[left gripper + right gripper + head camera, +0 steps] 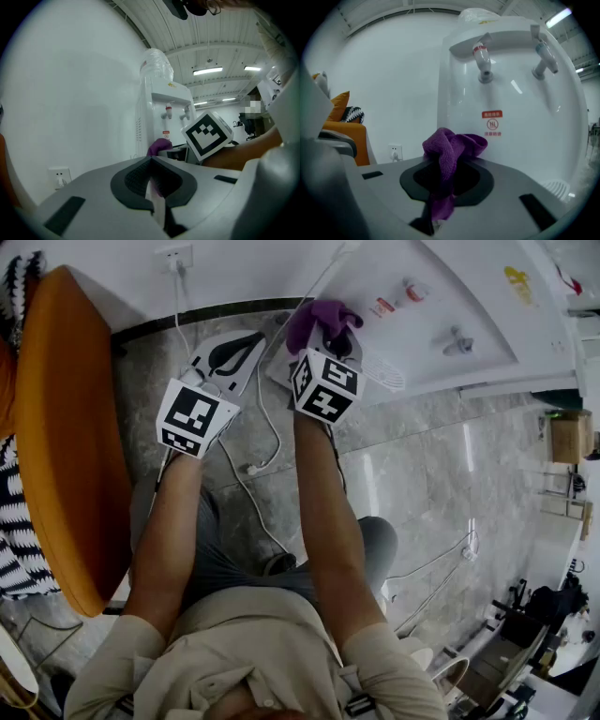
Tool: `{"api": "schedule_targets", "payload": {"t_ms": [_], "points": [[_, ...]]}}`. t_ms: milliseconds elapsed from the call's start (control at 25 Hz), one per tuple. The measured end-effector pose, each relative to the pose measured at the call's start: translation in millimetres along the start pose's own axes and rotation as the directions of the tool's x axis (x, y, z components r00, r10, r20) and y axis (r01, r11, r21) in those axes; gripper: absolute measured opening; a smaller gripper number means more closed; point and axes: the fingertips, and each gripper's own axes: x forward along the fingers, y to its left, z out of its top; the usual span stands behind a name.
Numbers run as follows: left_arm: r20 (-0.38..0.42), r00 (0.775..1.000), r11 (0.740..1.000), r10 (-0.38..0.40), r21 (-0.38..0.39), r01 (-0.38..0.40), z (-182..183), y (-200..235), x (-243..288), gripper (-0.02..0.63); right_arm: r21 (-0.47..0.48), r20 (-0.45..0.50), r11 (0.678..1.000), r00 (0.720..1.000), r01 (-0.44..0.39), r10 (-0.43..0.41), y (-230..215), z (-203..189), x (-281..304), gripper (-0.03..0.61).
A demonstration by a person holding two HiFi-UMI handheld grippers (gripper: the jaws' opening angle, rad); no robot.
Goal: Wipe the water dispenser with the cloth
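- Right hand-held gripper: I see its jaws clamped on the purple cloth. The cloth bunches above the jaws and a tail of it hangs down between them.
- Cloth, head view: it sits at the tip of the right hand-held gripper, against the lower left edge of the white water dispenser. I cannot tell whether it touches the panel.
- Water dispenser, right gripper view: its front panel fills the frame just beyond the cloth. The red tap and the blue tap are above the cloth, and a red label is just beside it.
- Left hand-held gripper: its jaws are together, with only a thin pale sliver at the seam and nothing that I can name held there. In the head view it hangs beside the right one, off the dispenser.
- Left gripper view: the dispenser stands against the wall with a clear bottle on top. The cloth shows at its lower front.
- Surroundings: a wall socket, a white cable on the grey floor, and an orange chair at my left.
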Motion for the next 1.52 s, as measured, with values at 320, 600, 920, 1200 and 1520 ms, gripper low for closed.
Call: {"api": "schedule_targets", "payload": {"t_ms": [320, 600, 920, 1200, 1520], "points": [[0.006, 1.0, 1.0, 0.002, -0.024, -0.002, -0.7, 4.1, 0.9, 0.015, -0.065, 0.141, 0.998, 0.99, 0.027, -0.017, -1.2, 71.6, -12.8, 0.072], [0.009, 1.0, 0.999, -0.004, -0.037, 0.004, 0.0, 0.7, 6.8, 0.015, -0.106, 0.188, 0.994, 0.982, 0.033, -0.013, -1.1, 89.3, -16.7, 0.072], [0.002, 1.0, 1.0, -0.01, -0.019, 0.01, 2.5, -9.3, 11.4, 0.015, -0.075, -0.003, 0.997, 1.0, -0.004, 0.003, -18.6, 15.4, 0.4, 0.071], [-0.008, 1.0, 1.0, -0.022, 0.017, 0.022, -2.0, -26.3, 4.3, 0.015, -0.037, -0.041, 0.997, 0.997, 0.069, -0.071, -63.8, -16.8, -21.2, 0.071], [-0.032, 0.999, 0.999, -0.028, 0.037, 0.029, -4.9, -36.7, 6.3, 0.015, 0.03, 0.011, 0.979, 0.979, 0.202, -0.202, -136.0, -3.5, -59.4, 0.072]]}}
